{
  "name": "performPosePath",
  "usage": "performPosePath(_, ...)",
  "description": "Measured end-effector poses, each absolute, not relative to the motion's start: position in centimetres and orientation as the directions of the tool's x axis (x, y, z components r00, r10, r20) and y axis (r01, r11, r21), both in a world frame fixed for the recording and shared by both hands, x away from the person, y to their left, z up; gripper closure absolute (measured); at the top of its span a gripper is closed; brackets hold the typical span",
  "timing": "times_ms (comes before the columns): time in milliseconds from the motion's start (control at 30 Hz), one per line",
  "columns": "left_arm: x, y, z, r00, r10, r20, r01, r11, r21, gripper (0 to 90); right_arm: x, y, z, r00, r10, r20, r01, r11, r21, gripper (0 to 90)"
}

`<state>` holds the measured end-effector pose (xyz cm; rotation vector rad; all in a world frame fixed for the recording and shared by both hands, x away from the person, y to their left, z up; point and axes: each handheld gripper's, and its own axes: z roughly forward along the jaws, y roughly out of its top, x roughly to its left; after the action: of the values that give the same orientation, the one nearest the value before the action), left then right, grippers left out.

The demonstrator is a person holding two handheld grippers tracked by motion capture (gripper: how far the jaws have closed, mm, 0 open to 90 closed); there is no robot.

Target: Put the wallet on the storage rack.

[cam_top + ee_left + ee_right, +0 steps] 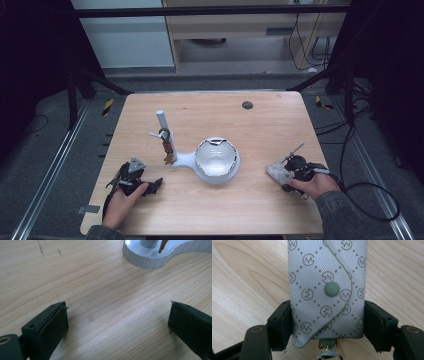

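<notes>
Left gripper: fingers spread wide over bare wooden surface, nothing between them; white stand with upright post and hanging keys just ahead of the fingertips, its white bowl beyond. Right gripper: fingers closed against both sides of a grey monogram-patterned key pouch, snap flap facing up, pouch extending forward from the fingers along the surface.

Both black claws, left claw and right claw, have padded jaws, trailing cables; grey sleeves.
</notes>
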<state>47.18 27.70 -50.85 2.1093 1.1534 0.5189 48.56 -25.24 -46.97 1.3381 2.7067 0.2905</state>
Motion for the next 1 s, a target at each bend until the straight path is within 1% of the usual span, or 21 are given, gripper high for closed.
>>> performPosePath(200,47.2,27.7,-50.9,0.530,0.847,0.026,0.581,-0.386,0.716,1.9,48.3,-25.3,-45.5,-0.636,0.771,-0.026,0.742,0.620,0.256,31.3)
performPosePath(367,47.1,27.7,-50.9,0.530,0.848,0.025,0.581,-0.385,0.717,1.7,47.8,-25.0,-43.3,-0.688,0.722,-0.078,0.682,0.679,0.271,31.2)
performPosePath(667,47.1,27.7,-50.9,0.532,0.846,0.023,0.581,-0.385,0.717,1.7,47.5,-24.2,-40.8,-0.718,0.684,-0.126,0.634,0.718,0.286,31.1)
performPosePath(733,47.1,27.7,-50.9,0.532,0.847,0.023,0.581,-0.385,0.717,1.7,47.5,-23.7,-39.9,-0.728,0.672,-0.136,0.618,0.729,0.294,31.1)
performPosePath(1000,47.1,27.7,-50.9,0.532,0.846,0.023,0.580,-0.384,0.718,1.8,47.8,-22.0,-38.2,-0.750,0.642,-0.159,0.580,0.754,0.309,31.3)
